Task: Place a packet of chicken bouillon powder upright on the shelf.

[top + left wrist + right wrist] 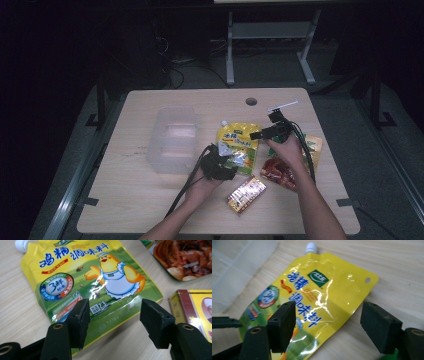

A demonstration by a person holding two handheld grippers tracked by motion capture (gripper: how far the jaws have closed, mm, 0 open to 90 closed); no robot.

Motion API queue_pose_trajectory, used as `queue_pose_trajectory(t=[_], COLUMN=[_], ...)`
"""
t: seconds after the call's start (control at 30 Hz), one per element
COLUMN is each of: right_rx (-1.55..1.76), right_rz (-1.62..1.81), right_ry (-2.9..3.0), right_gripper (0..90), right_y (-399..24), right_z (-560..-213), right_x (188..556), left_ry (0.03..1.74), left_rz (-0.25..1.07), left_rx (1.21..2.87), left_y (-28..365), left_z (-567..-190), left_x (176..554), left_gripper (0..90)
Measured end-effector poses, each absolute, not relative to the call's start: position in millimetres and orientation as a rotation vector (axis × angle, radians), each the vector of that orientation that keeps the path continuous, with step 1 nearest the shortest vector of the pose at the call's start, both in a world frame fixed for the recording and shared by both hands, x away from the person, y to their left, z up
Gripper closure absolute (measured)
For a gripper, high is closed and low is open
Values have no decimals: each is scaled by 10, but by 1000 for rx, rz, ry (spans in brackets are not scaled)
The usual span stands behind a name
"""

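Pouch, yellow with a white spout, lies flat on the table near its middle, the spout at the pouch's 11 o'clock corner and its bottom edge toward the person. Nearest the person, at the pouch's 6 o'clock, a small gold and red box lies on the wood, apart from the pouch. The left gripper sits over the pouch's bottom edge at about 7 o'clock; in the left gripper view its black jaws stand apart and released, nothing pinched, with the left pad over the pouch's lower edge and the right pad over bare wood beside it. Whether a pad touches the film I cannot tell. At 4 o'clock from the pouch a red food packet lies partly under the right forearm. The right gripper is at the pouch's upper right, about 2 o'clock; in the right gripper view its jaws are also spread and released, one pad over the printed face, the other past the pouch's edge above wood. At 9 o'clock, just beside the pouch, stands a clear plastic bin. Farthest off, at 12 o'clock, a round hole pierces the tabletop.
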State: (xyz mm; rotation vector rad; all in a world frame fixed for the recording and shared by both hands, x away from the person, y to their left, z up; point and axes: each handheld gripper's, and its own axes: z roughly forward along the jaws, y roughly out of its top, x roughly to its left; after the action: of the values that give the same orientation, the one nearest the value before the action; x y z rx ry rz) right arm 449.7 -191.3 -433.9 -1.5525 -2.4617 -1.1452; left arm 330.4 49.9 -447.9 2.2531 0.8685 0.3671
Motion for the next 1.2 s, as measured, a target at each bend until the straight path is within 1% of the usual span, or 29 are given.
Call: queue_pose_trajectory(t=[0.13,0.3,0.53,0.6,0.83,0.87,1.0,1.03,1.07,1.1,1.13,1.2], right_rx=[-1589,-1605,-1631,-1636,-1636,-1636,-1656,-1645,-1643,-1634,-1634,-1615], right_rz=[-1127,-1121,-1101,-1096,-1111,-1111,-1111,-1132,-1134,-1146,-1146,-1148], right_ry=[-2437,-2424,-2383,-2370,-2322,-2322,-2313,-2315,-2309,-2314,-2314,-2367], right_gripper=[293,315,383,391,515,515,670,757,798,833,833,897], right_y=[-1905,-1905,-1900,-1902,-1891,-1891,-1900,-1910,-1907,-1902,-1902,-1869], right_z=[-4429,-4475,-4548,-4561,-4630,-4630,-4629,-4619,-4601,-4583,-4583,-4538], right_x=[4561,4610,4666,4673,4702,4702,4699,4694,4689,4686,4686,4668], left_ry=[863,867,870,861,863,863,866,863,863,861,858,864], left_rz=[373,368,370,376,361,361,354,356,356,357,360,352], left_rx=[2279,2271,2275,2281,2281,2281,2275,2276,2276,2276,2277,2275], left_y=[480,477,468,473,482,482,482,482,482,484,485,487], left_z=[-4500,-4501,-4509,-4506,-4506,-4506,-4509,-4510,-4510,-4510,-4510,-4511], left_x=[3321,3336,3335,3341,3349,3349,3353,3355,3355,3357,3360,3362], left_gripper=[410,420,417,417,420,420,421,420,421,420,420,420])
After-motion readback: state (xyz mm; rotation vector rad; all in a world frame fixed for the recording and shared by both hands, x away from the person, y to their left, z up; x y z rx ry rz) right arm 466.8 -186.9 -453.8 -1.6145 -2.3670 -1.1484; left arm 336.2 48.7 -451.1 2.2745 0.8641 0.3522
